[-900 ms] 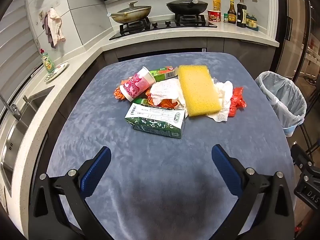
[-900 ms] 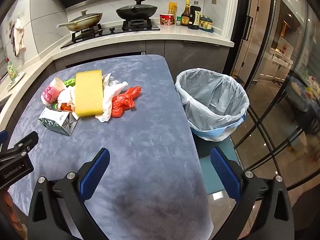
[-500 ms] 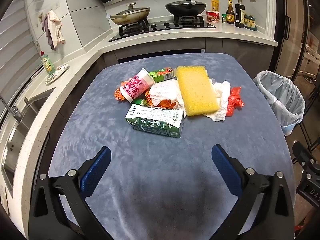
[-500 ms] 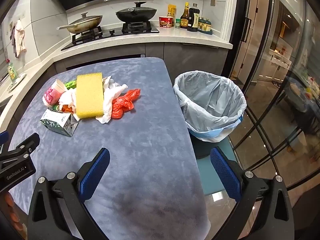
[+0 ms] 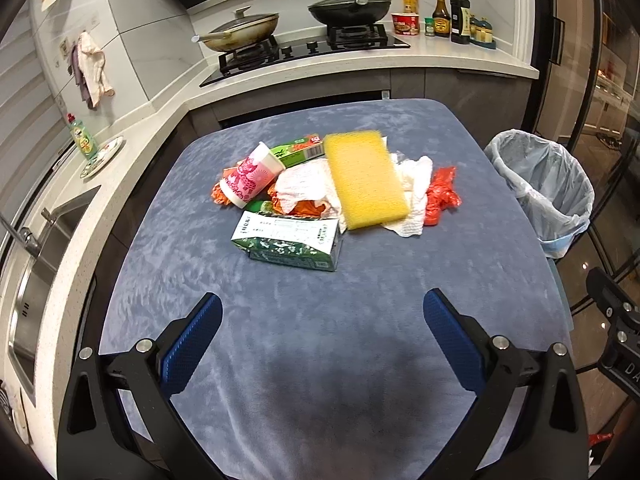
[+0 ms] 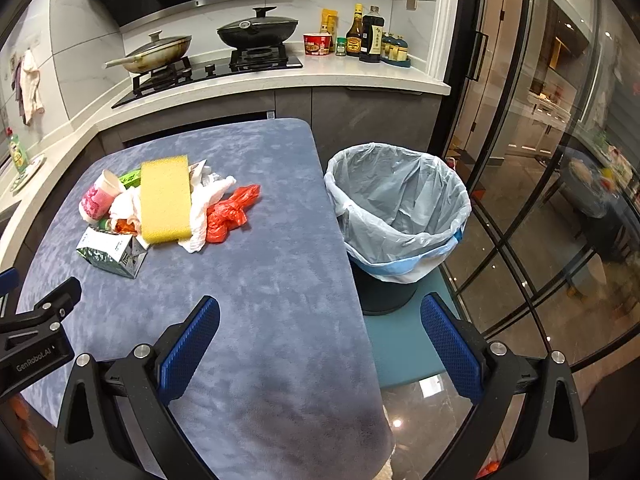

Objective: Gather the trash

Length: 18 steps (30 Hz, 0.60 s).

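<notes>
A trash pile lies mid-table: a yellow sponge [image 5: 366, 178] [image 6: 165, 199], white paper towels [image 5: 412, 200], a red plastic bag [image 5: 440, 194] [image 6: 230, 214], a pink paper cup [image 5: 250, 178] [image 6: 98, 198], a green carton [image 5: 290, 238] [image 6: 112, 252], a small green box [image 5: 298, 150] and orange wrappers [image 5: 220, 194]. A lined bin [image 6: 396, 208] [image 5: 544, 184] stands right of the table. My left gripper [image 5: 322, 324] is open and empty, short of the carton. My right gripper [image 6: 320, 326] is open and empty over the table's right edge.
The blue-covered table [image 5: 320, 320] fills the near ground. Behind it a counter holds a stove with two pans [image 5: 304, 46] and bottles [image 5: 452, 16]. A sink [image 5: 36, 280] is at the left. Glass doors [image 6: 540, 160] stand right of the bin.
Both grippers have drawn back slightly, so the trash pile and the bin sit a little farther away in both views. Both grippers stay open.
</notes>
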### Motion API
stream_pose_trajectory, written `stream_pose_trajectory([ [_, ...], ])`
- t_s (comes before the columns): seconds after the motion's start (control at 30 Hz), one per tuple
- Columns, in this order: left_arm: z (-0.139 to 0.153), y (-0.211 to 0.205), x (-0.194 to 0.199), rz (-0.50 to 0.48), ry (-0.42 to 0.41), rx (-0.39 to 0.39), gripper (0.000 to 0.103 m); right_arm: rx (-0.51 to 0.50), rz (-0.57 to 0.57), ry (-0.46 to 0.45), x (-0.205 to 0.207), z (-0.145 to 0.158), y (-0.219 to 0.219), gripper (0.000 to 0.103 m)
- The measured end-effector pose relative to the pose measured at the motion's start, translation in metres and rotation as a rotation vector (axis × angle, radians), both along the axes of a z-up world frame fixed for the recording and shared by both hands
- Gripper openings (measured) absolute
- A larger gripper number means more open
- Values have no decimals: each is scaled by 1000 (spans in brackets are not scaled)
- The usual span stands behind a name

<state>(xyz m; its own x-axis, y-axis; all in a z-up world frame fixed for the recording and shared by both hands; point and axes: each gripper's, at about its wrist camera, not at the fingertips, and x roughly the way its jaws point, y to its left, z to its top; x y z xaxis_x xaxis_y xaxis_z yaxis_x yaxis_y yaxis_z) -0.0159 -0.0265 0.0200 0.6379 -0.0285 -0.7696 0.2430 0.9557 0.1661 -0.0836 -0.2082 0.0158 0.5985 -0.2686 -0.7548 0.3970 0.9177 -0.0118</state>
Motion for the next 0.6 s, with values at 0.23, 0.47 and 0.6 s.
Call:
stream_pose_trajectory([
  [0.23, 4, -7, 1, -8, 10, 11, 96, 3, -1, 1, 1, 1, -2, 96],
  [0.47, 8, -14, -2, -22, 5, 14, 96, 6, 3, -4, 1, 3, -5, 96],
  [0.6, 10, -19, -4, -27, 4, 15, 96, 8, 2, -5, 0, 3, -6, 96],
])
